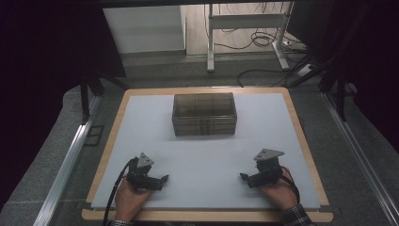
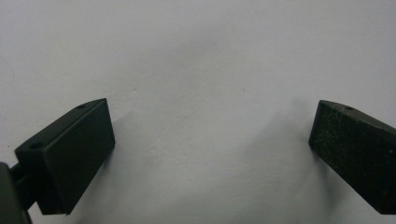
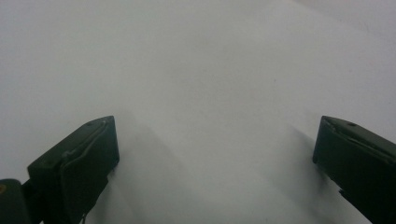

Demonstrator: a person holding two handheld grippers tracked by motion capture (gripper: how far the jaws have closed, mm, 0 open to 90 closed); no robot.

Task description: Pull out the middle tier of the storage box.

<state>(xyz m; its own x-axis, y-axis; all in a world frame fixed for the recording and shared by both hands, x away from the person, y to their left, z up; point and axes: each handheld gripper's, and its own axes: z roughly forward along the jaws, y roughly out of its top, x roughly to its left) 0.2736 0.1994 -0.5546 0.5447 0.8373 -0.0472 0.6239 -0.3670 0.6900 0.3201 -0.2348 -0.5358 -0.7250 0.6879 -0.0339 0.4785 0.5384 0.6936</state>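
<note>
A dark see-through box (image 1: pixel 204 114) with inner dividers stands on the white sheet (image 1: pixel 202 150) toward the far middle of the table. My left gripper (image 1: pixel 163 179) rests at the near left, held by a hand, pointing toward the middle. My right gripper (image 1: pixel 243 177) rests at the near right, pointing back at it. Both lie well short of the box. In the left gripper view the left gripper (image 2: pixel 212 133) has its jaws wide apart over bare sheet. The right gripper (image 3: pixel 217 144) looks the same in its own view, with nothing between its fingers.
The sheet covers a wooden table top (image 1: pixel 308 155) with a light rim. Metal rails (image 1: pixel 63 165) run along both sides. Beyond the far edge lie a white desk frame (image 1: pixel 247 28) and loose cables (image 1: pixel 263 40) on the floor.
</note>
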